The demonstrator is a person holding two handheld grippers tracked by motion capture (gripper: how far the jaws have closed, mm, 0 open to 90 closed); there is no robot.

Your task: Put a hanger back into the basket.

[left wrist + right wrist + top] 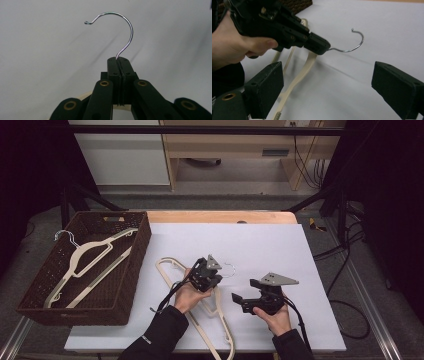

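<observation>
Centre of the high view: the left gripper (214,273) clamps a cream hanger (218,322) lying on the white table (280,250), beside the right gripper (243,301). Left gripper view: jaws pinched on the hook's (122,30) base. Right gripper view: jaws wide apart, empty, around the hanger.
</observation>
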